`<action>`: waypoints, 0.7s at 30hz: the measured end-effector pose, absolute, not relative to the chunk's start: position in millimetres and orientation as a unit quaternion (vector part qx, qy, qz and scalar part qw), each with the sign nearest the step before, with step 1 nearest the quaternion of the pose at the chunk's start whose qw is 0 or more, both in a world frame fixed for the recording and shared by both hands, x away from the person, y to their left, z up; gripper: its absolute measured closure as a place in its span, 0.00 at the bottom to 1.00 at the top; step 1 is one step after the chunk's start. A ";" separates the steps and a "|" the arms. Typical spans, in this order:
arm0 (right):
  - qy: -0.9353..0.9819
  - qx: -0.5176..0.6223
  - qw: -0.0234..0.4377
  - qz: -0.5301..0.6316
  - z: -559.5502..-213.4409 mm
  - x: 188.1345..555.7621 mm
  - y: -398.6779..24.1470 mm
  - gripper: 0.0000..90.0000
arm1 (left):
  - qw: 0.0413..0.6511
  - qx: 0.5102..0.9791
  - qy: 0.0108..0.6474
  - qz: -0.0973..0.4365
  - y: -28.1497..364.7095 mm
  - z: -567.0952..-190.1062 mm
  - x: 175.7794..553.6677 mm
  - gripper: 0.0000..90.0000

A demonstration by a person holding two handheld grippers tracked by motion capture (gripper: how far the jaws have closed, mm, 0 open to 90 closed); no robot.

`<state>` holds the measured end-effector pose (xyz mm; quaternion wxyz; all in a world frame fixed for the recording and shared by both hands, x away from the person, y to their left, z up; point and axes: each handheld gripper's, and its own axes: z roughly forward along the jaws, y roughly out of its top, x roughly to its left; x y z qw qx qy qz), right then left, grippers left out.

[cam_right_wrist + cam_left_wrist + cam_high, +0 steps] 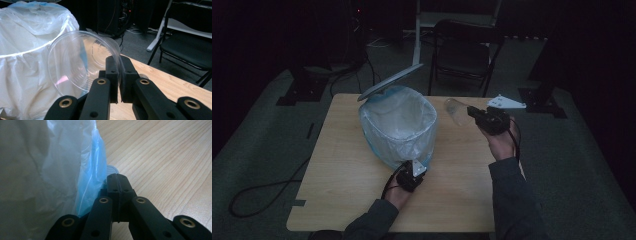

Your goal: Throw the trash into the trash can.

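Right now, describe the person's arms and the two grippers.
Both forearms wear dark grey long sleeves. Each hand carries a black two-jaw gripper: the left gripper and right gripper have flat black jaws on linkage arms with brass-coloured pivots. A grey three-cornered plate tops each; black cables trail off.

Pale wooden table [342, 200]; on it a bag-lined bin [398, 127] (lid up)

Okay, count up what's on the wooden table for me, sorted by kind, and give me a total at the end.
Pale blue bin lined with a white plastic bag, its grey lid tipped open: 1
Clear plastic cup, held over the table in the right claw: 1
Black hand-held claws, left claw shut at the bin's base, right shut on the cup's rim: 2
Total: 4
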<state>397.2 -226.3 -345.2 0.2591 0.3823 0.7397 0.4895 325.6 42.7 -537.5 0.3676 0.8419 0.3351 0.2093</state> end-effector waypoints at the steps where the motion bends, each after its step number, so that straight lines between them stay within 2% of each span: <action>1: 0.739 0.382 0.260 0.490 -344.1 397.4 -225.7 0.96 | 0.368 0.842 0.335 0.209 42.7 -537.5 325.6 1.00; 21: 0.737 0.364 0.263 0.505 -326.4 398.2 -216.6 0.96 | 0.368 0.842 0.336 0.209 42.8 -537.5 325.4 1.00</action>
